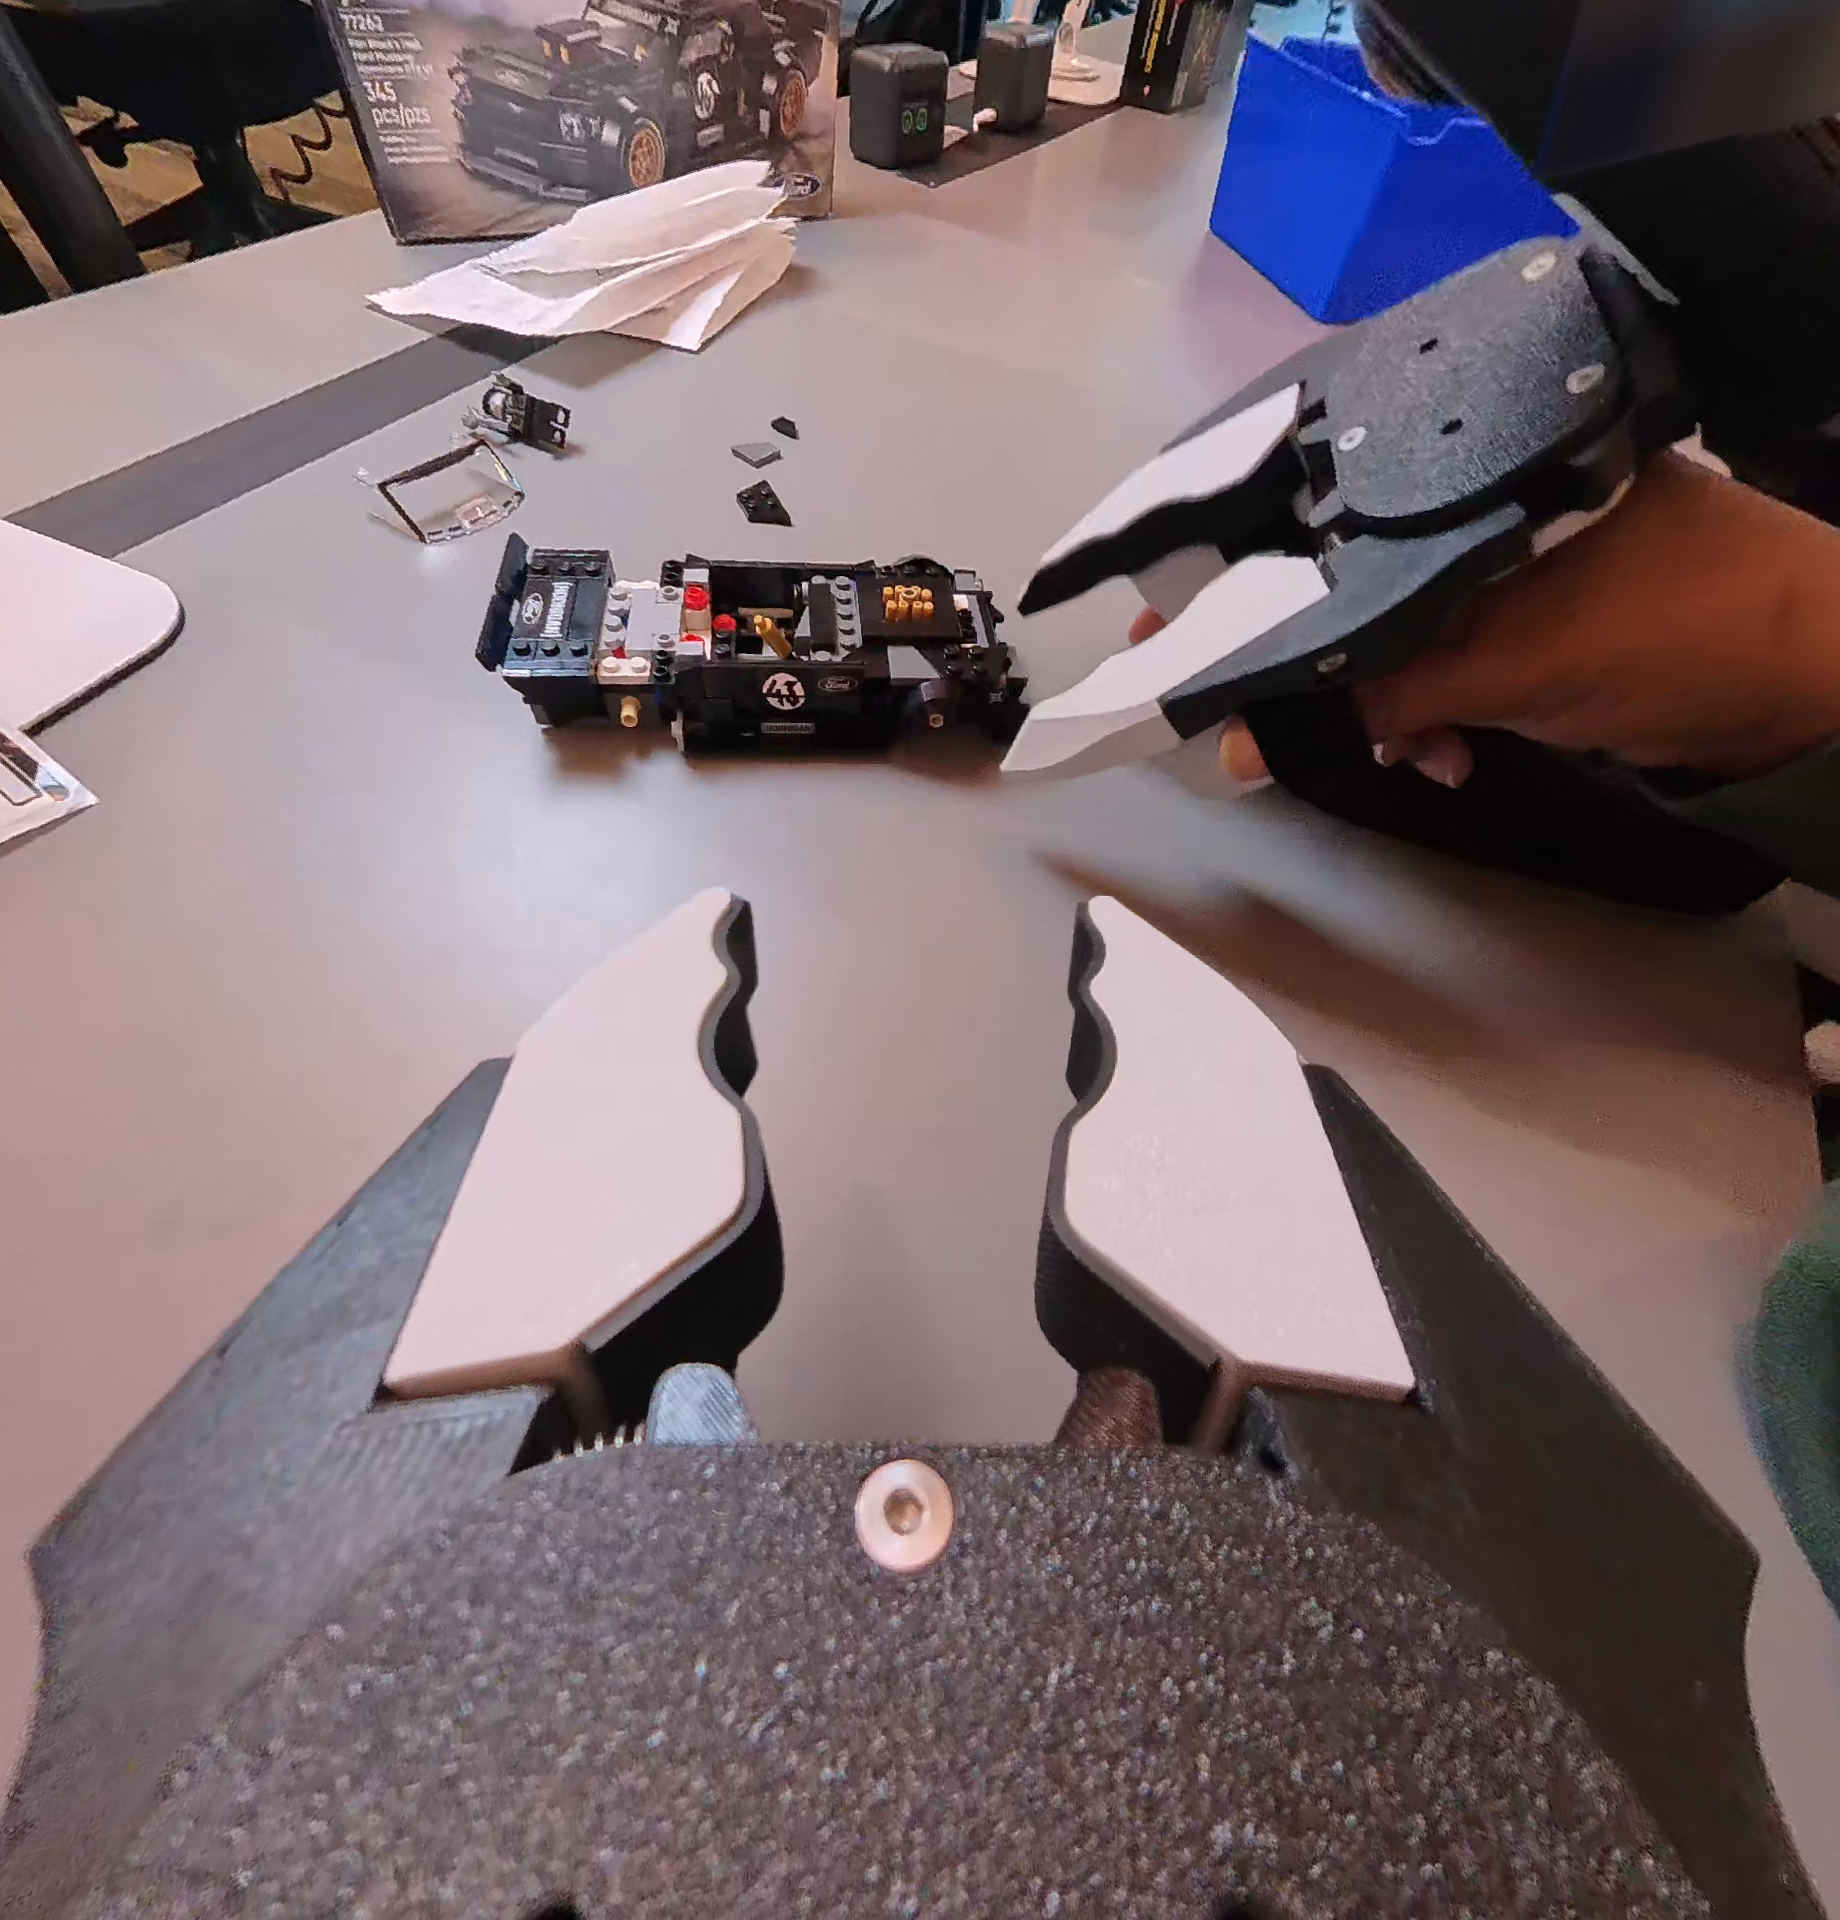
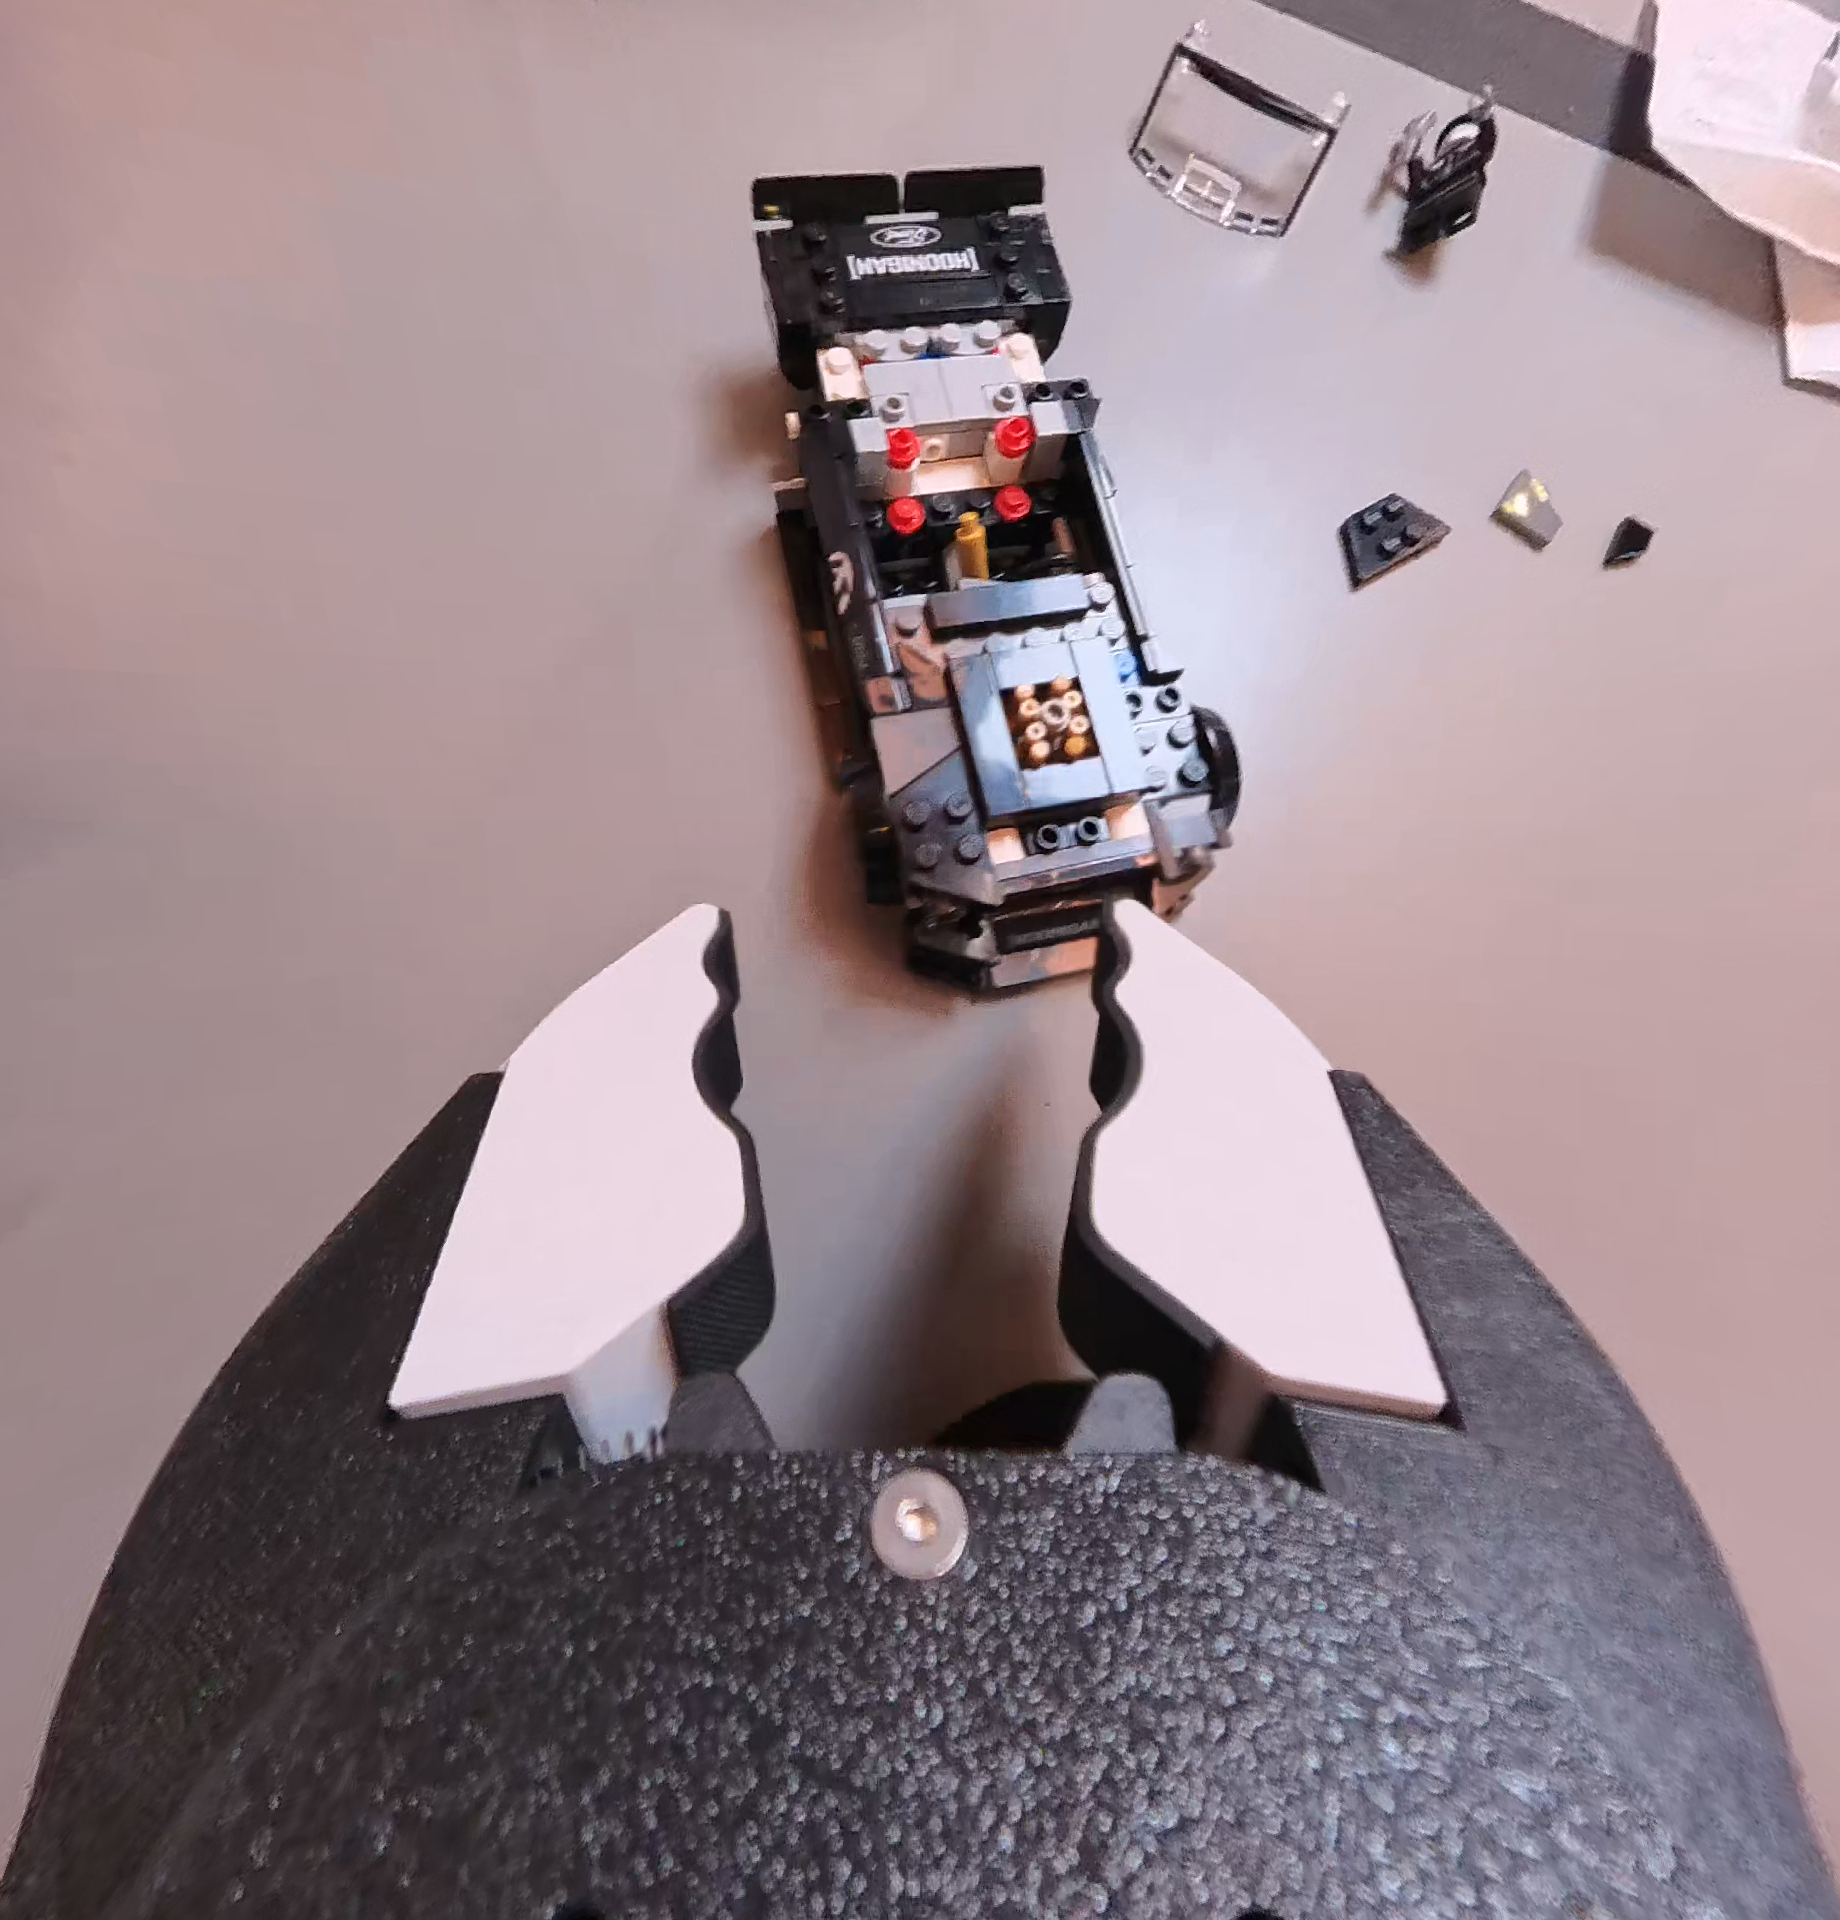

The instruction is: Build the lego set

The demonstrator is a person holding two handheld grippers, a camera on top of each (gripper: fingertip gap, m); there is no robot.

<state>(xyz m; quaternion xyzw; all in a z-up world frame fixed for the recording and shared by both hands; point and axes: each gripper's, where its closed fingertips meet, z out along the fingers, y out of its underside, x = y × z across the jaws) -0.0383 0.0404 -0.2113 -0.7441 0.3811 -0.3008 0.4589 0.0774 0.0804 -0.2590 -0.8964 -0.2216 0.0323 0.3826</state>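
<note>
Nearest to me, my left gripper point(image 1: 900, 914) hangs over bare grey table point(image 1: 272, 1039), its white-faced, wavy-edged fingers spread wide with nothing between them. The part-built car point(image 1: 750, 649) lies well ahead of it, broadside in that view, long axis running left to right.

My right gripper point(image 2: 921, 930) is the nearer one by far. In its own view the car point(image 2: 983, 582) points lengthwise straight away from the fingertips, its closest end just beyond them and partly between the two tips (touching or a hair apart, I cannot tell). This gripper is also spread wide and grips nothing. I judge the coming move turns on that alignment: the car's long axis runs along the gripper's line of reach, so closing would pinch the car across its width at that end.

The car is hard, glossy black plastic, knobbly with studs, open on top, showing red studs, grey plates and a gold cluster; no wheels are on the axle pins I can see.

Farther off sit loose pieces: a small black wedge plate point(image 2: 1392, 538), a grey tile point(image 2: 1524, 507), a tiny black slope point(image 2: 1628, 542), then a clear curved windscreen point(image 2: 1236, 140) and a little black sub-assembly point(image 2: 1441, 182). Beyond those lie crumpled paper bags point(image 1: 609, 265), the set's box point(image 1: 583, 104) and a blue bin point(image 1: 1363, 177).
</note>
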